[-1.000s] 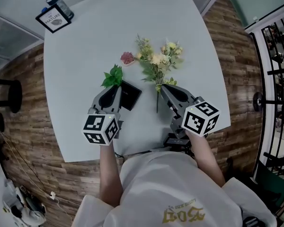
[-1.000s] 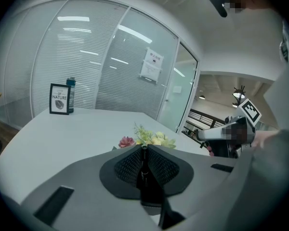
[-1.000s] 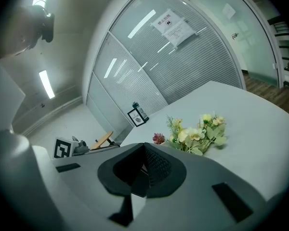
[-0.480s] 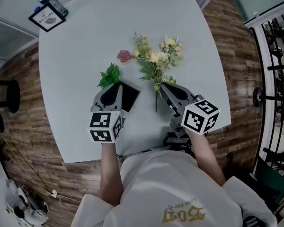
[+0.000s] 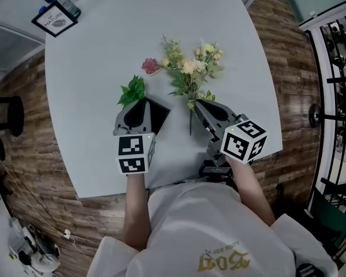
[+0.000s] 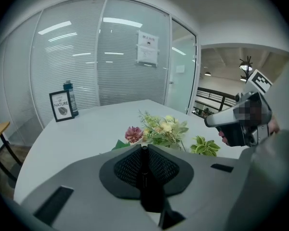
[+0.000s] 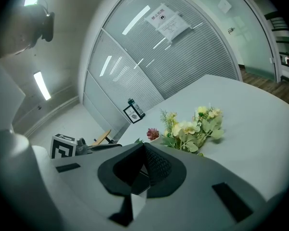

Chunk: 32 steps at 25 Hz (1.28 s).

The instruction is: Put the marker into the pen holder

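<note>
A slim black marker (image 6: 144, 177) stands upright between the mesh pads of my left gripper (image 6: 143, 148), which is shut on it. In the head view the left gripper (image 5: 142, 104) points away from me, and its tips are at the near left corner of the black square pen holder (image 5: 157, 115) on the pale table (image 5: 98, 68). The left gripper view does not show the holder; the jaws hide it. My right gripper (image 5: 198, 104) hovers to the holder's right with its pads together and nothing between them (image 7: 144, 145).
A bunch of yellow and green artificial flowers (image 5: 191, 71) lies beyond the right gripper. A pink flower (image 5: 150, 66) and a green leaf sprig (image 5: 132, 91) lie beyond the left one. A framed sign (image 5: 53, 19) with a bottle stands at the far left corner.
The left gripper's marker cube has swung to the right, closer to the pen holder's side. The right gripper has stayed where it was.
</note>
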Motion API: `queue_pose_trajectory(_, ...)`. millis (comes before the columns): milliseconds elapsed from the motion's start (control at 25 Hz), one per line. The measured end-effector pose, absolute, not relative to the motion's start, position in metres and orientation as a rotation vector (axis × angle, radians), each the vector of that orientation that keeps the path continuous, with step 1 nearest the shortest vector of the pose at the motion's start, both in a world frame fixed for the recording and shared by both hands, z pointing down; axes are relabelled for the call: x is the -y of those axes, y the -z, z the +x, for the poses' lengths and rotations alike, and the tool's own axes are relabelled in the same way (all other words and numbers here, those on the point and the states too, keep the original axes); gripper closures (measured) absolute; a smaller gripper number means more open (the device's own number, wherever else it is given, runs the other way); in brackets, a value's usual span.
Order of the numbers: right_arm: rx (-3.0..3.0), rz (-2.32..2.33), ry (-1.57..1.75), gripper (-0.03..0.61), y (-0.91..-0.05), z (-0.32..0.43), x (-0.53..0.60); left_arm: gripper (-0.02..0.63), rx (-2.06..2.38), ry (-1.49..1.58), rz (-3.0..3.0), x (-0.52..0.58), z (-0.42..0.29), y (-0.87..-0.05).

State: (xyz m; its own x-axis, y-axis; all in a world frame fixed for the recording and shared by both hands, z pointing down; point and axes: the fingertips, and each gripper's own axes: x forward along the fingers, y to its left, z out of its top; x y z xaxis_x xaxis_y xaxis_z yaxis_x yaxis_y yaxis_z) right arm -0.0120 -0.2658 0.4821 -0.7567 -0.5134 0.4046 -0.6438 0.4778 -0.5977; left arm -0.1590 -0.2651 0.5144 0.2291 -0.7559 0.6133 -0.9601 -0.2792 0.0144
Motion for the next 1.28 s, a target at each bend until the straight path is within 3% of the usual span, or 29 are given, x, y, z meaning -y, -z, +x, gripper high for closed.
queue_pose_trajectory(1280, 2.579, 1.036, -1.119, 0.561, -0.47, -0.008, 0.26, 0.537, 1.622, -0.78, 2.123, 0.261, -0.158, -0.513)
